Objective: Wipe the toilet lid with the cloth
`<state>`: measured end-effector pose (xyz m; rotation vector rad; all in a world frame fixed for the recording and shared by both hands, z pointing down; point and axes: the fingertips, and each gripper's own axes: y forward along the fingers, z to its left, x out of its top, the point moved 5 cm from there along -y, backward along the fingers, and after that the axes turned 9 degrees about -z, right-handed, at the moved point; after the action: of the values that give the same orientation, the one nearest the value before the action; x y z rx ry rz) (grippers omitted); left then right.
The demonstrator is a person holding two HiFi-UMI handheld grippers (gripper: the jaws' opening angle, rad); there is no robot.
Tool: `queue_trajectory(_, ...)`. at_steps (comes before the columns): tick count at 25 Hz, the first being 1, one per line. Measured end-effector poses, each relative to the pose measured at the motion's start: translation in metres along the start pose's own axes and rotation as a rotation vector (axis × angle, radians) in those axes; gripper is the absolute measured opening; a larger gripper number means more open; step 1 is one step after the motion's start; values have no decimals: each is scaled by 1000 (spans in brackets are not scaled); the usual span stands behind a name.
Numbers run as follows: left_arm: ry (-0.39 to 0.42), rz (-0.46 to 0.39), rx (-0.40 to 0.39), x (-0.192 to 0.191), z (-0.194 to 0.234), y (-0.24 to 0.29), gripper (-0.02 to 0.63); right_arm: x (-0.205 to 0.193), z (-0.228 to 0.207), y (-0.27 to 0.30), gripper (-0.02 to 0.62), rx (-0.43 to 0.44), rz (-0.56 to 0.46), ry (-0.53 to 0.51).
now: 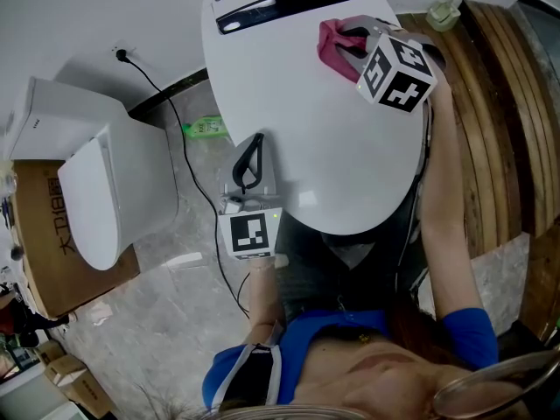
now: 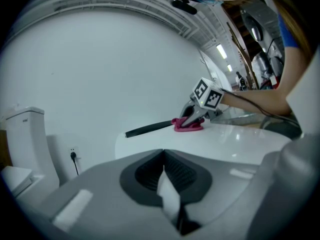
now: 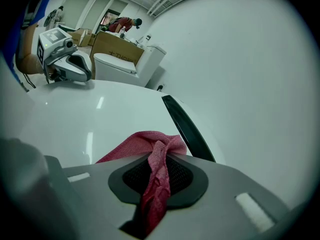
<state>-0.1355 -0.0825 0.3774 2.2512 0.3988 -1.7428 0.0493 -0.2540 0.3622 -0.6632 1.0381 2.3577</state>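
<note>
Pinched in the clenched right gripper (image 3: 160, 159), the pink cloth (image 3: 142, 145) lies on the toilet lid (image 1: 306, 103) by its black rear strip (image 1: 289, 5), mid-wipe; the next stroke should probably sweep forward, toward the clenched, empty left gripper (image 1: 251, 163) at the lid's left edge.

Blue sleeve (image 1: 468, 335); grey right gripper (image 1: 348, 46), black-white marker cube (image 1: 395, 70)

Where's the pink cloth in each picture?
Head view: cloth upper right, on the lid.
Left gripper view: cloth right of centre, far off.
Right gripper view: cloth bottom centre, pinched between the jaws.
Shared landmark: the black strip beside it in all three.
</note>
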Motion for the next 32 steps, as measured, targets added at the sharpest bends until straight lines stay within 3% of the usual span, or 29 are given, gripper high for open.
queue_trajectory(32, -8, -20, 1, 1, 2, 0, 3, 50, 17, 31, 58, 72, -33, -95)
